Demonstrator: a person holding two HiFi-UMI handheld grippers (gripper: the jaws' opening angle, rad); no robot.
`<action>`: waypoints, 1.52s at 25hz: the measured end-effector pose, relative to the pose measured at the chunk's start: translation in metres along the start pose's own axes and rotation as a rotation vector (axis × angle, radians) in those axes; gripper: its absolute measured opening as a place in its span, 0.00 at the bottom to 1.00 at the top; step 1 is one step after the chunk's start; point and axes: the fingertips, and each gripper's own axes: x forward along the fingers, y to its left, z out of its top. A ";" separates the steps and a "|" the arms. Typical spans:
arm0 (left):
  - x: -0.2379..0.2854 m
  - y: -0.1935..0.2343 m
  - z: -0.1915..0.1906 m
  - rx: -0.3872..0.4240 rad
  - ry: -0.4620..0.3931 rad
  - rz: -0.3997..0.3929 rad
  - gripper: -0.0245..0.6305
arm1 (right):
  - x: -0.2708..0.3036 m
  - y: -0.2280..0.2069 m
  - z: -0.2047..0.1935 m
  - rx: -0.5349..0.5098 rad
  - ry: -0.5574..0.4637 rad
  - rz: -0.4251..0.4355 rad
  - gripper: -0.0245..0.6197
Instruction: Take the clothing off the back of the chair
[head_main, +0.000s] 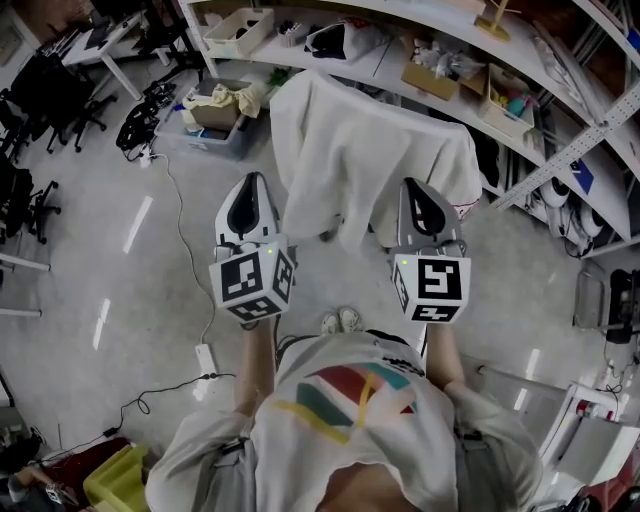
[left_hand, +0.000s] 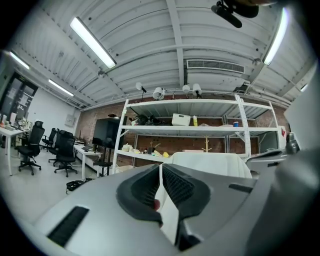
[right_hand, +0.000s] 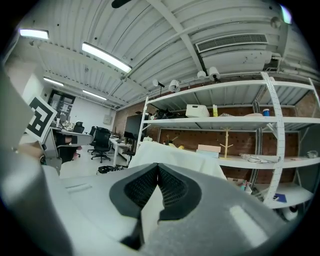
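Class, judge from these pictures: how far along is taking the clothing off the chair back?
Done: nothing yet; the white garment lies draped, not lifted. In hand: the left claw and right claw point at it, both shut, the cloth beyond their tips. Remaining: open them, grip the cloth, lift it clear.

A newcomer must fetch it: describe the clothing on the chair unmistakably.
Find the long cluttered shelving rack. Just before it, the clothing drapes over a chair, hiding it. It is one large plain white spread, unlike the beige cloth bundled in the floor bin alongside.
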 end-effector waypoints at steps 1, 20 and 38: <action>0.002 0.000 0.000 0.002 0.001 0.002 0.08 | 0.000 -0.001 0.001 0.002 -0.002 0.001 0.04; 0.126 -0.014 -0.018 0.165 0.159 -0.230 0.39 | 0.007 -0.131 -0.005 0.067 0.032 -0.239 0.31; 0.209 -0.018 -0.079 0.357 0.355 -0.273 0.39 | 0.036 -0.146 -0.067 0.056 0.228 -0.216 0.31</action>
